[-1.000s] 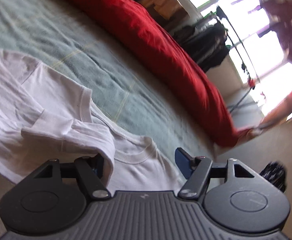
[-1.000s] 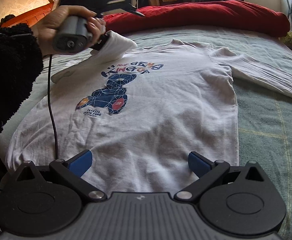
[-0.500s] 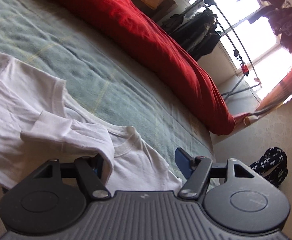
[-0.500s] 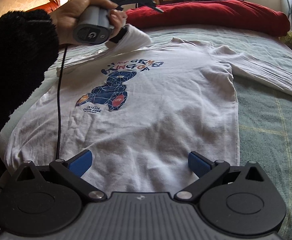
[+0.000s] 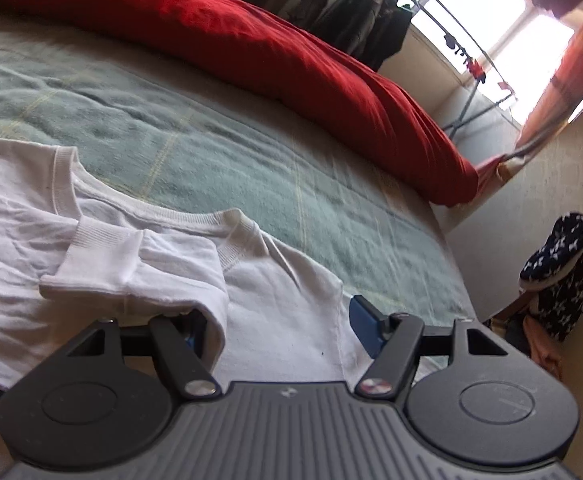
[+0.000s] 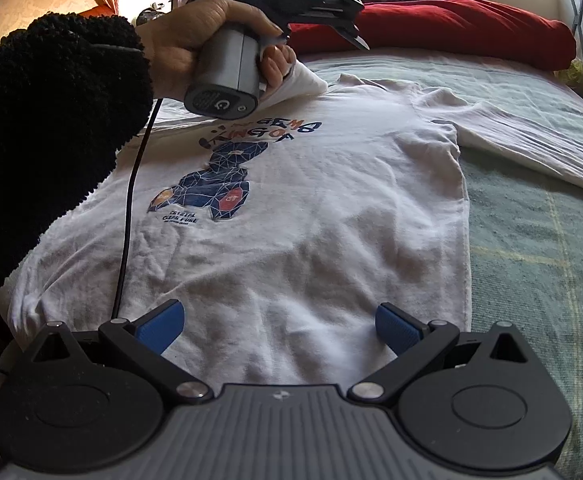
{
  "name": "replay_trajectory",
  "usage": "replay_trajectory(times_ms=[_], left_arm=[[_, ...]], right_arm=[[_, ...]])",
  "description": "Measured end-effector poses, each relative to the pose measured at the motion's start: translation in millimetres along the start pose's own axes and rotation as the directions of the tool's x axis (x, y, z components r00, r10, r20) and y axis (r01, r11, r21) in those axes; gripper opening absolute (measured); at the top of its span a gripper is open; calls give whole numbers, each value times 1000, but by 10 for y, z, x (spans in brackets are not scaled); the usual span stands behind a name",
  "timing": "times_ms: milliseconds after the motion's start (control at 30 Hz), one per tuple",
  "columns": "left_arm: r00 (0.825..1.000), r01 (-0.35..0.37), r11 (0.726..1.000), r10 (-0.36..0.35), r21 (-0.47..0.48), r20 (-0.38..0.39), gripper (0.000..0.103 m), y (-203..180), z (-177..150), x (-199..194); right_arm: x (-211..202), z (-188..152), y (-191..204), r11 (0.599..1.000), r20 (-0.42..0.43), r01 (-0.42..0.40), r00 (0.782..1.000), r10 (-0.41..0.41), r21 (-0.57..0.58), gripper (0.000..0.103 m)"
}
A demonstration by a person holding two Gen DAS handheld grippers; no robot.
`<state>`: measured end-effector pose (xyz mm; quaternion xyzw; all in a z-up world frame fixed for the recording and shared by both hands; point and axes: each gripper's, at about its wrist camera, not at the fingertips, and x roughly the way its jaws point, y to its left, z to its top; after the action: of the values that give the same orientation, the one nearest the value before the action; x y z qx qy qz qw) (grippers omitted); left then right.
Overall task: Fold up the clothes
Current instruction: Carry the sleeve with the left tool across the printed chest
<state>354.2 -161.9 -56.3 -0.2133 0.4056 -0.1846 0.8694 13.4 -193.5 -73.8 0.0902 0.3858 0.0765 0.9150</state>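
Over the last second your left hand (image 6: 207,40) has carried the sleeve (image 5: 131,268) across toward the collar (image 5: 227,236), and the cuff now lies folded over the chest of the white T-shirt (image 6: 291,220). The shirt is spread face up on the green blanket (image 6: 539,240) of the bed. Its print shows a blue faceted figure (image 6: 215,188) under curved lettering that reads roughly "GEMS KINGOF", with smaller words below too small to read.

A red duvet (image 5: 291,60) runs along the far edge of the blanket, a drying rack (image 5: 451,32) with dark clothes stands by the window, and a dark patterned bag (image 5: 567,272) sits on the floor.

Your left gripper (image 5: 279,320) has its fingers wide apart; sleeve cloth drapes over the left finger, pinched by nothing. Your right gripper (image 6: 279,324) is equally wide, hovering at the shirt's hem and gripping nothing. A black cable (image 6: 127,216) hangs across the shirt.
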Motion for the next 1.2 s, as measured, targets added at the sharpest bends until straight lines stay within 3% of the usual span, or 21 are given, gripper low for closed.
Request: replay_trajectory(times_ms=[333,433,567,633,767,933,1100,1133,1200], left_arm=[[998,-44,989,48,138,-26,68,-140,-112,93],[993,-89,958,105,274,-44,68,-284,-182,138],[981,-141,881,185,451,-55,68,-479,-276,197],[970,-173,812,237,558,-45,68,-601,-374,238],[942,-210,624,335,753,-15,70,-832,-592,314],[917,-236,414,394,879,60,71,-1038,-791,343],[907,-220,206,402,954,123,74,-1180,-984,302],[907,-211,178,402,961,125,74,-1184,-1005,293],[908,-177,181,409,967,90,74,-1171,-987,268]], right_arm=[[-21,-15,-32,1000,6,-3,1000,3,5,103],[-22,-21,-34,1000,9,-4,1000,4,6,103],[-12,-30,-46,1000,11,-5,1000,5,6,103],[-13,-32,-56,1000,13,-8,1000,8,5,103],[-27,-30,-101,999,20,-27,999,26,21,103],[-29,-23,-142,998,29,-41,999,40,43,103],[-41,-22,-153,998,35,-47,998,45,52,103],[-45,-21,-158,997,36,-48,998,46,56,103],[-52,-20,-169,997,38,-51,998,49,64,103]])
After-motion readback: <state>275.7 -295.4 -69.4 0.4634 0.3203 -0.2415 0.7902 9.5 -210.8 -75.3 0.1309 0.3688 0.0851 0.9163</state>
